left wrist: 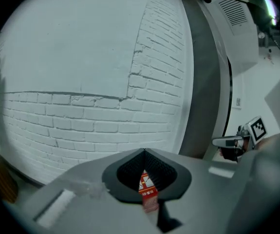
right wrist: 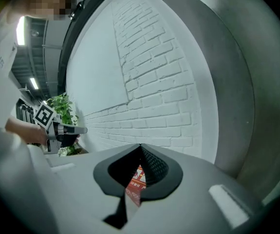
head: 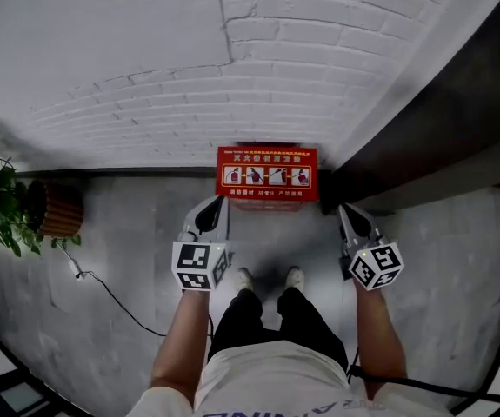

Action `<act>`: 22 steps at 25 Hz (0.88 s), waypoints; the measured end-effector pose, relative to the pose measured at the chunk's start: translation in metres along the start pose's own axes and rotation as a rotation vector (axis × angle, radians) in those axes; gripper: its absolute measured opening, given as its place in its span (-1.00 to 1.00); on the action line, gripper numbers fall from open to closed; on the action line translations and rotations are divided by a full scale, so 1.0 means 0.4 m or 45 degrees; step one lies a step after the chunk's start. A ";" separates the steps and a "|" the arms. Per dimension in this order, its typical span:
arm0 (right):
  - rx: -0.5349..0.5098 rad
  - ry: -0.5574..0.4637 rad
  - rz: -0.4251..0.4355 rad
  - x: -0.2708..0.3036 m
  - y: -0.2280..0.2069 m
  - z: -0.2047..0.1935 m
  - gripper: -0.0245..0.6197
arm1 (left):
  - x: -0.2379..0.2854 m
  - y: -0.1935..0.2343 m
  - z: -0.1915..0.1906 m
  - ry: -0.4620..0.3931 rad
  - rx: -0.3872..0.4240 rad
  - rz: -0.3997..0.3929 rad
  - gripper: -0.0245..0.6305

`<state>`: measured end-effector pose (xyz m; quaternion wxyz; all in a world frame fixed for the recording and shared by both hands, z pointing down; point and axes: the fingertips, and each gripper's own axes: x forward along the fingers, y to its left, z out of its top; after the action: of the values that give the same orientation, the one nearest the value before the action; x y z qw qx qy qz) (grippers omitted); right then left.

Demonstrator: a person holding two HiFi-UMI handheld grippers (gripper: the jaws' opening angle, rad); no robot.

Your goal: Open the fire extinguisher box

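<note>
left gripper (head: 214,205): jaws pressed together, empty, tips at the fire extinguisher box's (head: 267,175) near-left corner | box: stood against the brick wall (head: 302,68), long axis left-right, lid apparently down | right gripper (head: 348,209): jaws pressed together, empty, just off box's near-right corner | box lay ahead between both; left looked nearer

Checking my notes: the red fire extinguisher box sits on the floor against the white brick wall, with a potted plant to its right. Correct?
No: the head view shows the potted plant to the left of the box, not its right.
</note>
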<state>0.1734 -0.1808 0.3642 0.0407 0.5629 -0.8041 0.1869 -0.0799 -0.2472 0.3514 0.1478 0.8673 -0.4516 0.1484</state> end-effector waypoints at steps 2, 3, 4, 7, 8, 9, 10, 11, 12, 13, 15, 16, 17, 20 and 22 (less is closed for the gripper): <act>0.000 0.008 -0.011 0.023 -0.013 -0.030 -0.91 | 0.019 0.019 -0.060 0.042 -0.019 0.003 -0.91; 0.000 0.011 -0.014 0.038 -0.019 -0.048 -0.91 | 0.031 0.028 -0.092 0.056 -0.029 0.006 -0.91; -0.002 0.013 -0.014 0.053 -0.026 -0.070 -0.91 | 0.044 0.035 -0.125 0.062 -0.033 0.008 -0.91; -0.004 0.028 -0.017 0.087 -0.049 -0.145 -0.91 | 0.084 0.023 -0.220 0.097 -0.045 -0.014 -0.91; 0.005 0.041 -0.023 0.090 -0.056 -0.176 -0.91 | 0.094 0.016 -0.254 0.111 -0.052 -0.022 -0.91; 0.016 0.060 -0.030 0.091 -0.063 -0.210 -0.91 | 0.102 0.013 -0.288 0.118 -0.060 -0.025 -0.91; 0.026 0.082 -0.036 0.093 -0.069 -0.248 -0.91 | 0.113 0.012 -0.320 0.123 -0.071 -0.024 -0.91; 0.033 0.105 -0.040 0.095 -0.075 -0.287 -0.91 | 0.126 0.011 -0.347 0.128 -0.083 -0.024 -0.91; 0.037 0.125 -0.041 0.099 -0.079 -0.323 -0.91 | 0.141 0.009 -0.372 0.133 -0.090 -0.028 -0.91; 0.040 0.139 -0.038 0.101 -0.081 -0.354 -0.91 | 0.154 0.003 -0.396 0.136 -0.093 -0.036 -0.91; 0.047 0.149 -0.027 0.106 -0.082 -0.402 -0.91 | 0.175 -0.014 -0.438 0.137 -0.086 -0.067 -0.91; 0.052 0.148 -0.024 0.108 -0.084 -0.423 -0.91 | 0.182 -0.022 -0.456 0.134 -0.075 -0.082 -0.91; 0.055 0.144 -0.025 0.111 -0.089 -0.442 -0.91 | 0.188 -0.027 -0.472 0.131 -0.068 -0.093 -0.91; 0.025 0.122 -0.038 0.128 -0.114 -0.485 -0.91 | 0.203 -0.029 -0.507 0.114 -0.060 -0.100 -0.91; -0.014 0.107 -0.042 0.144 -0.133 -0.507 -0.91 | 0.213 -0.022 -0.541 0.107 -0.053 -0.100 -0.91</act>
<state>0.1719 -0.1777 0.5815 0.0806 0.5676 -0.7932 0.2052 -0.0530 -0.2209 0.5810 0.1904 0.8741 -0.4135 0.1692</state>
